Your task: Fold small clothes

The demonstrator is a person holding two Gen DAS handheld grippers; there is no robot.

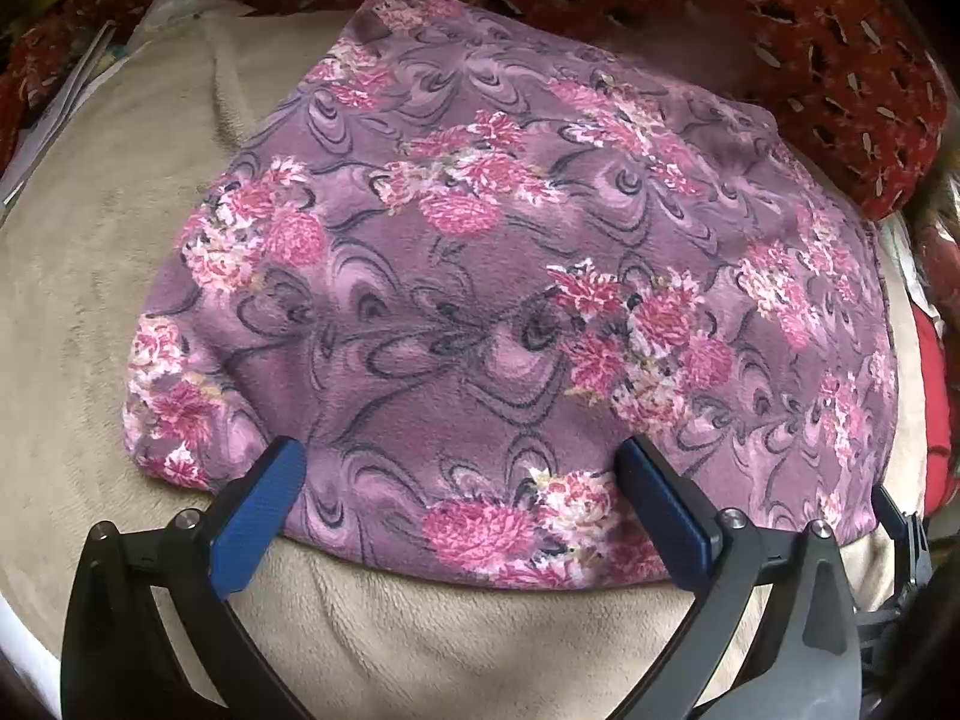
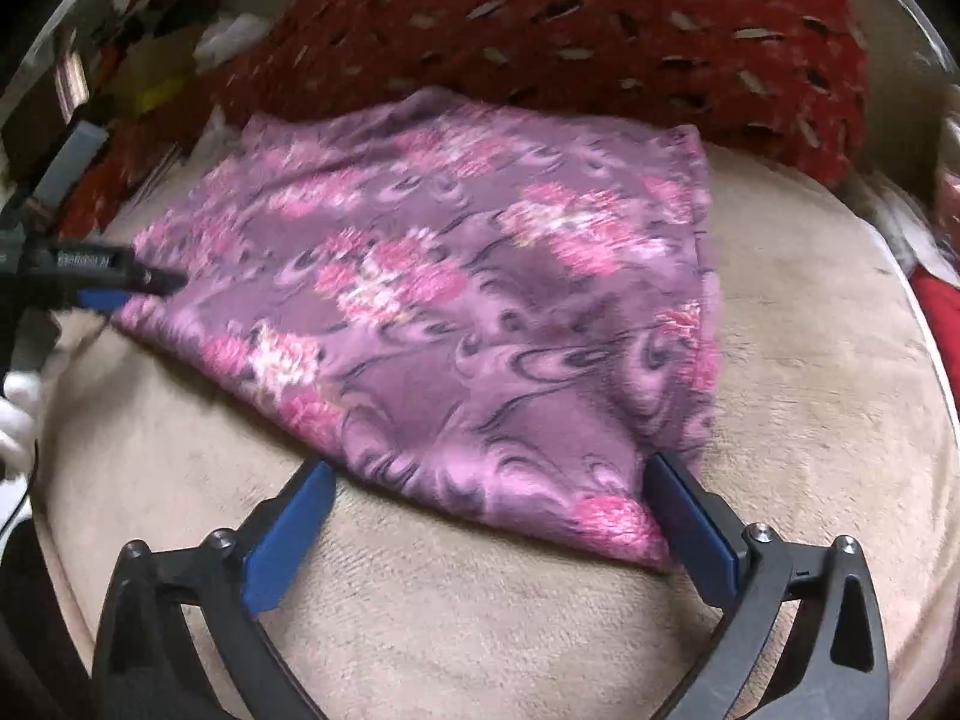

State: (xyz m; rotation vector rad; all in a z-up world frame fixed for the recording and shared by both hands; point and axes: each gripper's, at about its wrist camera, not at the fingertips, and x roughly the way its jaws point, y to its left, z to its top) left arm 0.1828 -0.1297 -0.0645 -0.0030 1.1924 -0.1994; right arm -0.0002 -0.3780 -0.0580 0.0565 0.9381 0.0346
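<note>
With both grippers' jaws spread wide and empty over the purple floral garment (image 1: 510,276)'s near edge, you're between folds; next, close on that hem between each pair.

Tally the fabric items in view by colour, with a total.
Purple floral garment: 1
Beige plush blanket beneath it: 1
Red patterned cloth behind: 1
Total: 3

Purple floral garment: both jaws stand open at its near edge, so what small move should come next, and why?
Probably close both grippers on the near hem. The floral garment lies flat on the beige blanket, its edge between the open left gripper and right gripper, ungripped.
</note>
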